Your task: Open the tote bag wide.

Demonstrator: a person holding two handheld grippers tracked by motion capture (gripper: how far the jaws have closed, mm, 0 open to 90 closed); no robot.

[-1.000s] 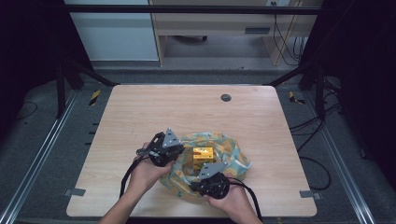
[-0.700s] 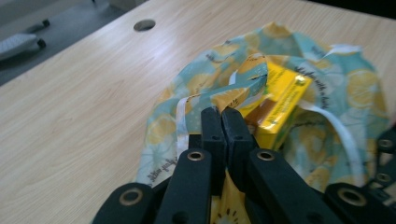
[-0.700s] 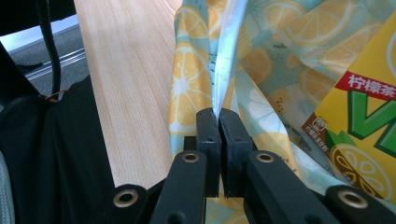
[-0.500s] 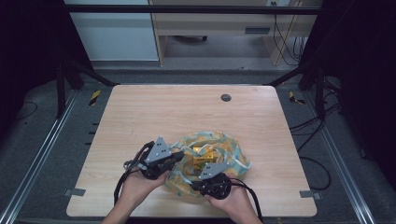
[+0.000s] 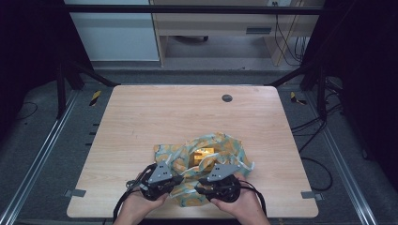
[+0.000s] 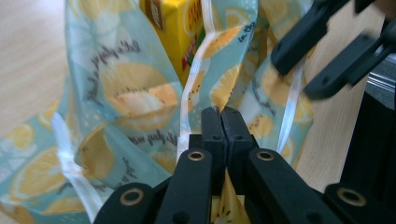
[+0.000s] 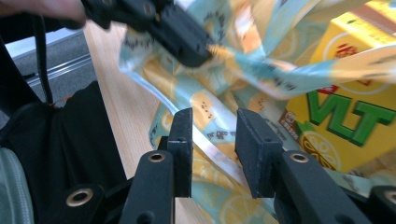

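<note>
Near the front edge of the tabletop lies a lemon-print bag with a yellow box inside, and the left gripper pinches the bag's edge tight while the right gripper has its jaws apart.

Wooden table under lemon-print bag (crumpled)
</note>
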